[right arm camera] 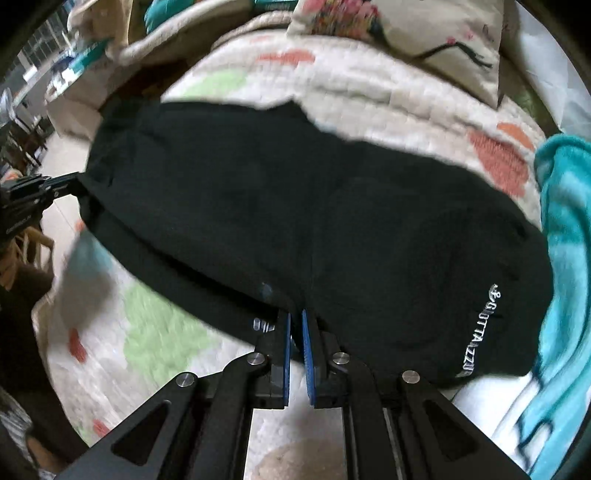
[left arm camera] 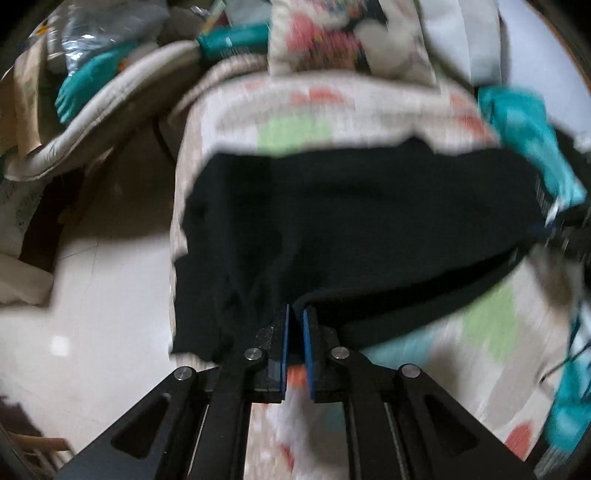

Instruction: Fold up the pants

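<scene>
The pants (left arm camera: 354,229), black and soft, lie spread across a quilt (left arm camera: 295,110) on a bed, with both near edges pinched by the tongs. In the left wrist view the left gripper (left arm camera: 295,314) has its blue-padded fingers drawn nearly together on a fold of the black cloth at the near edge. In the right wrist view the right gripper (right arm camera: 296,317) is clamped the same way on the near edge of the pants (right arm camera: 295,206).

Only the right wrist view shows white lettering (right arm camera: 480,328) running along the right end of the pants, and the left gripper (right arm camera: 55,190) seen from the side, holding the far left corner of the cloth. Only the left wrist view shows the pale floor (left arm camera: 96,280) to the left of the bed and a heap of bags and cloth (left arm camera: 85,74) at the far left.

The quilt (right arm camera: 369,85) is cream with orange, green and blue patches. A flowered pillow (right arm camera: 413,33) lies at the far end of the bed, seen also in the left view (left arm camera: 343,37). A teal towel (right arm camera: 569,236) lies just right of the pants, touching them; it shows in the left view too (left arm camera: 532,136). Both views are blurred.
</scene>
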Demonstrator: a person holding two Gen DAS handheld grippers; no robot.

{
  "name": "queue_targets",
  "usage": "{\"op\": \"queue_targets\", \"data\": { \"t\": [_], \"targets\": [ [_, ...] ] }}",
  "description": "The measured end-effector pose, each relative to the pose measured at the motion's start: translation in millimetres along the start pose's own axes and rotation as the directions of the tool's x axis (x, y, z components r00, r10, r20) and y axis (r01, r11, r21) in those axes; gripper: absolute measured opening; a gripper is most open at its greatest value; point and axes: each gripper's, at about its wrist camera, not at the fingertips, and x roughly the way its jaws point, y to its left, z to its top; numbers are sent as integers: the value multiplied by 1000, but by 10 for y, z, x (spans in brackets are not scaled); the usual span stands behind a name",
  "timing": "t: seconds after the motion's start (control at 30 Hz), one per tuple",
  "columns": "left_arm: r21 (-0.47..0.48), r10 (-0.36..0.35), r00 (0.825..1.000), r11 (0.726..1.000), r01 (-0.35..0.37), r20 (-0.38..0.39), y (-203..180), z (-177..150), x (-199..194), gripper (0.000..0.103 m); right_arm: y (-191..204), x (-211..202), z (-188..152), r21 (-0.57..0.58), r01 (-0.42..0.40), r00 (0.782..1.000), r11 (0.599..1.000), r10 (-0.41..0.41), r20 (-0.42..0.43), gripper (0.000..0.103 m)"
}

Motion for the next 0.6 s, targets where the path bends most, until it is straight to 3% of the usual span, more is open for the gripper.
{"op": "queue_targets", "data": {
  "t": [0.07, 0.13, 0.23, 0.27, 0.37, 0.53, 0.6],
  "targets": [
    [10, 23, 999, 1000, -23, -27, 1, -106, -2, 8, 58, 27, -60, -25, 30, 999, 999, -30, -13, 9],
    [-26, 1, 1000, 1000, -2, -19, 84, -148, -87, 8, 74, 47, -92, -35, 46, 998, 998, -47, -37, 11],
    [-139, -59, 998, 988, 64, 37, 343, -176, -268, 9, 44, 80, -147, -19, 85, 993, 996, -87, -75, 17],
    [-180, -75, 995, 980, 85, 62, 450, -178, -318, 10, 15, 81, -155, -6, 91, 993, 996, -91, -79, 24],
    [-369, -86, 988, 921, 127, 127, 848, -198, -403, 16, -66, -14, -174, 46, 112, 993, 993, -109, -47, 41],
    [-558, -116, 979, 808, 191, 168, 1219, -182, -278, 28, 13, -228, -172, 70, 127, 991, 989, -129, 31, 43],
    [-580, -119, 980, 792, 191, 161, 1223, -78, -165, 33, 101, -284, -179, 64, 120, 991, 991, -123, 51, 44]
  ]
}}
